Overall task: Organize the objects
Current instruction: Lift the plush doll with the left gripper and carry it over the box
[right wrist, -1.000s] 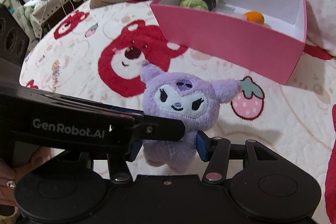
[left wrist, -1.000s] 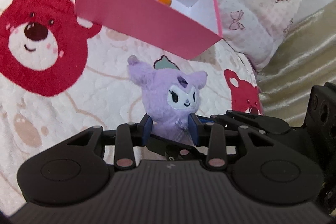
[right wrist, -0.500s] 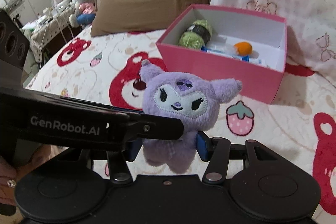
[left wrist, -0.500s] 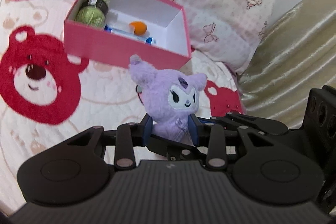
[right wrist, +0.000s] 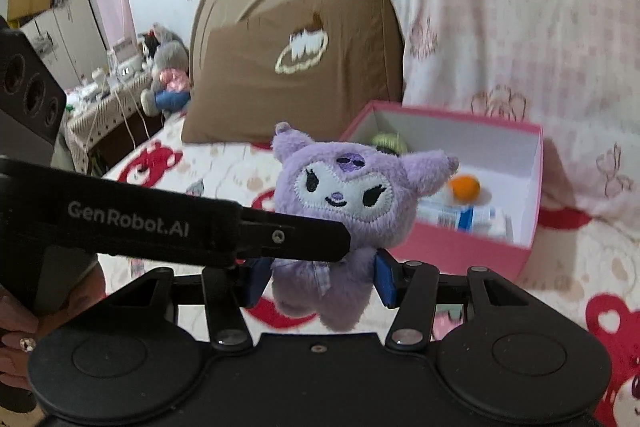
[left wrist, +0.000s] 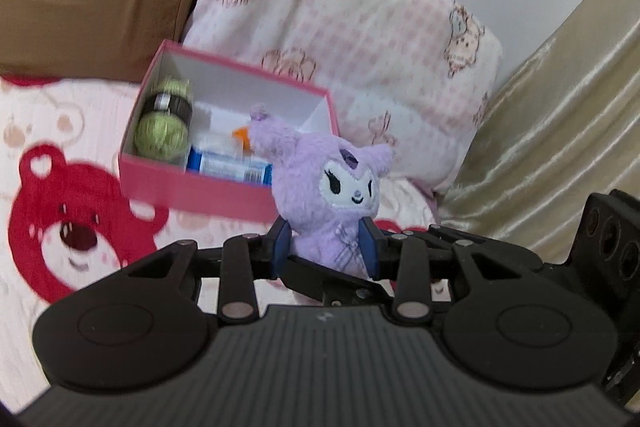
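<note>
Step in hand: carrying the purple plush toy to the pink box, w/ both grippers on it. Left gripper is clamped on the toy's lower body, blue pads pressing each side; right gripper likewise clamped on the body, the left tool's arm crossing in from the left of the right-wrist view. Toy sits centre frame in both views, off the bedspread, overlapping the box's near wall in the pictures. Box is mid-left in the left view, already holding green yarn, an orange ball & a blue-white pack. Next move likely: bring the toy over the open box, lower it into the free space at the right-hand end, then both grips let go together
</note>
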{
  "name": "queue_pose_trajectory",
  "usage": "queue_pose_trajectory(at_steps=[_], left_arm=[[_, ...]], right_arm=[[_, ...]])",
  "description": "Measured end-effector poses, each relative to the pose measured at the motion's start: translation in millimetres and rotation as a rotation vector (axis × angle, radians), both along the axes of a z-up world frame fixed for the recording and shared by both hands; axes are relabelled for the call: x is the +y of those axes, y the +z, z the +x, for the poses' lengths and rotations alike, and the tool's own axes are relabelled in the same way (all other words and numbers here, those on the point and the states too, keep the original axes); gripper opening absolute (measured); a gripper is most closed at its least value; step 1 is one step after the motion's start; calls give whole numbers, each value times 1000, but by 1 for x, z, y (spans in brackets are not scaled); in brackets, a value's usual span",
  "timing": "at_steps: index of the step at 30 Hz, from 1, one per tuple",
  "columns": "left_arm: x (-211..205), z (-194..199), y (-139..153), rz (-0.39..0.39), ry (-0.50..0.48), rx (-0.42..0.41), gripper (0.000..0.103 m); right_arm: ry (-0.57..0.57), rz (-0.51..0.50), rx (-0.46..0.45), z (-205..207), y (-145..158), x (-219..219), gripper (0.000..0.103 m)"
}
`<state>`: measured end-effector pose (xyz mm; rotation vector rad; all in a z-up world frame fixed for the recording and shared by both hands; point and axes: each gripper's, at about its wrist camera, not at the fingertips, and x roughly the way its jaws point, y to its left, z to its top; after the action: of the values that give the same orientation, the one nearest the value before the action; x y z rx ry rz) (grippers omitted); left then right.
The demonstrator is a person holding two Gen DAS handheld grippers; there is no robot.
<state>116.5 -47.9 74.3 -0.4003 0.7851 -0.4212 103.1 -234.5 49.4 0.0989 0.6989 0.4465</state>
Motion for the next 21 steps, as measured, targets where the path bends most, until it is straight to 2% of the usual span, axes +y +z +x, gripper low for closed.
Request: queue_pose_trajectory(at_steps=[5, 13, 16, 21], left_arm=[[-3, 24, 14, 58, -14, -63, 35], [-10, 77, 15, 51, -17, -77, 36], [-14, 99, 10, 38, -5, -84, 36], [-12, 131, -20, 12, 25, -65, 36]], right_arm=[[-37, 29, -33, 25, 17, -2, 57], [-90, 48, -21, 71, 21, -13, 57], [-110, 56, -15, 91, 19, -22, 57], [-173, 23, -38, 113, 6, -23, 57]])
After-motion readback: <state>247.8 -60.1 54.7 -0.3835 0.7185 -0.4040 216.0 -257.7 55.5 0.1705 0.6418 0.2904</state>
